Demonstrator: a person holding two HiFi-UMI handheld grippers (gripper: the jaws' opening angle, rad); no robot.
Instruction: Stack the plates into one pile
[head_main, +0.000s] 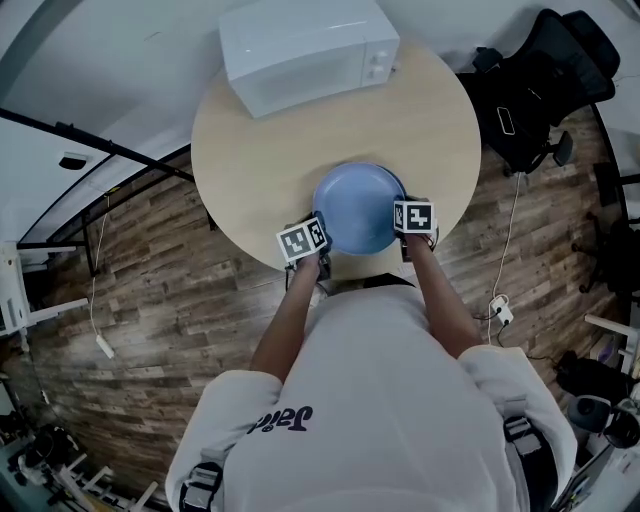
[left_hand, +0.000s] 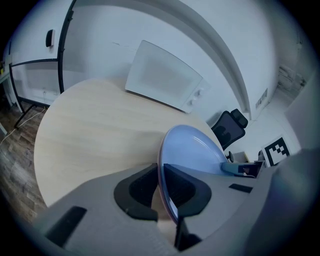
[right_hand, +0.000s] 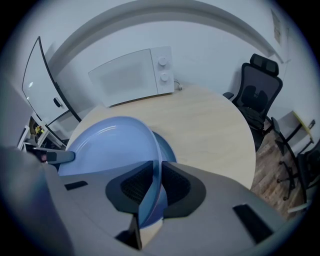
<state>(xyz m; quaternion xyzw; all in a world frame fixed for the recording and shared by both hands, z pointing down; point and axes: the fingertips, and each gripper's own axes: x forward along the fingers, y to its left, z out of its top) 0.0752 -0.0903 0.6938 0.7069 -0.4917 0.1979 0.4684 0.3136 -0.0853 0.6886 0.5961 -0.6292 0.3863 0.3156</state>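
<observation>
A blue plate hangs over the near part of the round wooden table, held at two opposite rims. My left gripper is shut on its left rim, and the left gripper view shows the rim pinched between the black pads with the plate stretching away. My right gripper is shut on the right rim. In the right gripper view the plate runs leftward from the pads, and a second blue plate shows just beneath it on the table.
A white microwave stands at the far side of the table. A black office chair is to the right of the table, on the wooden floor. The table's near edge is right below my grippers.
</observation>
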